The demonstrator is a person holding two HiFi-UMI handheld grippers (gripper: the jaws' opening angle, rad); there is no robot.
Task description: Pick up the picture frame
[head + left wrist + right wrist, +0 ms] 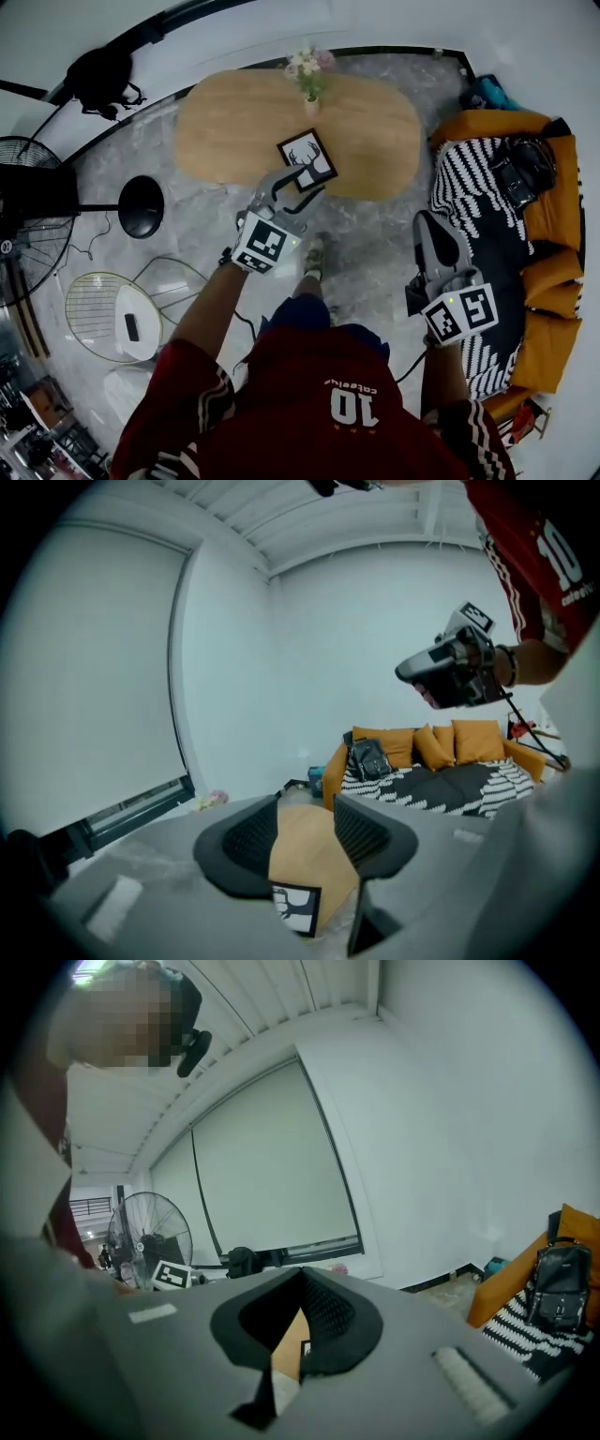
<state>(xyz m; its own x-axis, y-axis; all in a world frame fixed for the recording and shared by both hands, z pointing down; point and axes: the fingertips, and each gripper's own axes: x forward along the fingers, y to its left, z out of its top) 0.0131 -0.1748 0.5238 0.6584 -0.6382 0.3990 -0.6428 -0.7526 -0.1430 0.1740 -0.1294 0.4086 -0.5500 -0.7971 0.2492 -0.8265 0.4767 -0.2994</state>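
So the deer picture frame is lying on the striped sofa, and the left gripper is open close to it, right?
Not quite: the picture frame lies on the wooden table, as the head view shows. The left gripper is indeed open close to it.

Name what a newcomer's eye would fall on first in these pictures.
First comes the black picture frame with its antler print, at the near edge of the oval wooden table in mid-room. The left hand-held gripper is aimed at it, jaws apart and empty. Next comes the orange sofa at the right, draped in a black-and-white striped throw.
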